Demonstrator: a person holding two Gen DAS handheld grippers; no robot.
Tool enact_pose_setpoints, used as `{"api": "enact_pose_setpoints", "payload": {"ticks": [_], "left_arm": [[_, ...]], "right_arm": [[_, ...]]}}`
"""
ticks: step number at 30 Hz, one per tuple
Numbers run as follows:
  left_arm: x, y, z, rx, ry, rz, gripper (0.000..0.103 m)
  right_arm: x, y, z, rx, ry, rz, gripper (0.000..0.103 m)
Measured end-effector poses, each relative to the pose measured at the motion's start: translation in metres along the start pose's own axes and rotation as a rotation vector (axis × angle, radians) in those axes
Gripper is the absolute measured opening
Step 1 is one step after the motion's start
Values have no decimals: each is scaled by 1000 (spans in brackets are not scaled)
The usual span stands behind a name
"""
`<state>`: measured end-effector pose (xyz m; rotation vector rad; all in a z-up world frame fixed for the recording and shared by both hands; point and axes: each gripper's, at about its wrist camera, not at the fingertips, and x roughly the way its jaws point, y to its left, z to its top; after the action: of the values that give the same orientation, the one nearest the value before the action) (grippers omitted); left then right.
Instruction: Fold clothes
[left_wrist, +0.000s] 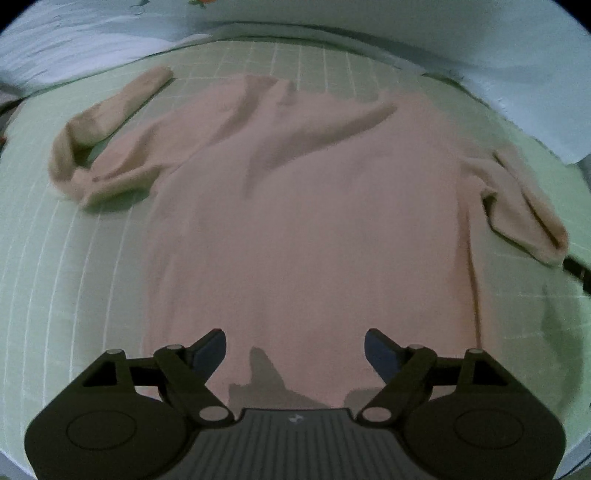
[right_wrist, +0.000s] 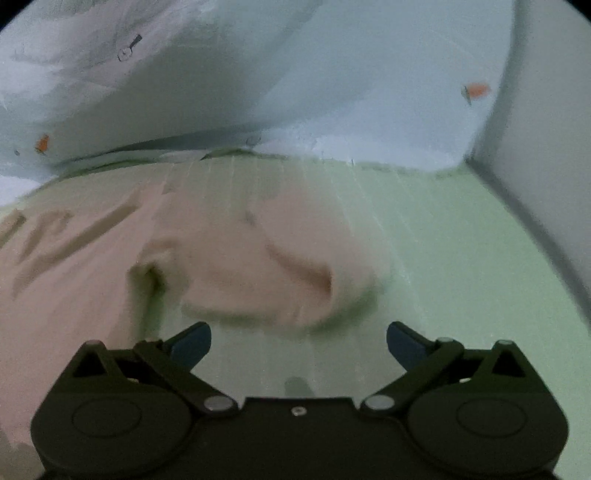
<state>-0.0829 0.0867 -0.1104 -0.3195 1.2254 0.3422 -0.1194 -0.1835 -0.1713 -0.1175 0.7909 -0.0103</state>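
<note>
- The pink sweater (left_wrist: 306, 206) lies spread flat on the green gridded worktop (left_wrist: 74, 280); its near hem is cut off from the left wrist view behind the left tool (left_wrist: 295, 350).
- Left tool: released, the blue pads (left_wrist: 210, 349) stand wide apart above the lower body of the sweater with only flat cloth showing between them; whether they touch the cloth I cannot tell.
- Right tool (right_wrist: 299, 343): released, pads spread wide over bare worktop (right_wrist: 443, 240), just short of the bunched sleeve end (right_wrist: 280, 273); nothing between the pads.
- The right wrist view is blurred, so the sleeve's cuff and folds are hard to make out; dark marks on the sweater's body (right_wrist: 66, 236) at the left edge are not readable.
- In the left wrist view the one sleeve (left_wrist: 107, 136) is bent back on itself at upper left; the other sleeve (left_wrist: 524, 206) is folded at the right, and a dark object (left_wrist: 578, 271) pokes out at its tip, cut off by the frame edge.
- A pale blue cloth (right_wrist: 332, 74) rises along the worktop's far edge; a grey panel (right_wrist: 546, 166) borders it at the right.
- Open green worktop lies left of the sweater and right of the sleeve end.
</note>
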Motion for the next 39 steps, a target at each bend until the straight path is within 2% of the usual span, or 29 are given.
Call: {"api": "enact_pose_setpoints", "payload": {"ticks": [2,5,7,10,11,12,13,14,15,16,20,25,26,28,32,33,34,39], "left_arm": [[9,-2,14,-1,12,20,83],[29,5,29,-74,58,30,83],[41,7,38,-102,78,35,83],[53,5,48,-124,91,61,83],[56,4,50,-127,98,67,83],[59,3,52,-125,107,70,83],[61,1,53,-113,113,77,83],[62,-3,54,-93,115,85,84],[62,-6,55,-72,114,92,84],[63,-10,56,-50,113,99,84],[61,-19,59,-6,119,117,84],[55,-28,58,16,113,119,84],[53,-30,57,16,112,117,84],[52,-35,56,21,113,112,84],[45,-48,55,50,101,110,84],[43,-51,55,60,95,109,84],[41,-53,50,68,91,108,84],[37,-60,52,109,84,116,84]], "right_arm": [[24,10,17,-98,-21,-30,97],[62,23,37,-214,7,-20,81],[85,25,47,-220,35,18,68],[110,26,55,-214,69,49,60],[114,25,57,-209,65,52,60],[117,24,58,-201,53,52,55],[117,20,59,-188,45,44,36],[117,16,59,-172,39,32,25],[116,11,60,-157,33,19,9],[116,7,60,-141,27,7,6],[95,-37,60,0,-37,-88,5],[34,-123,45,325,-163,-243,5],[25,-141,36,393,-160,-270,6],[25,-162,13,475,-89,-275,10],[28,-189,-31,621,42,-249,29],[27,-191,-39,657,50,-239,44],[27,-193,-45,687,53,-235,50],[28,-198,-55,792,40,-238,58]]}}
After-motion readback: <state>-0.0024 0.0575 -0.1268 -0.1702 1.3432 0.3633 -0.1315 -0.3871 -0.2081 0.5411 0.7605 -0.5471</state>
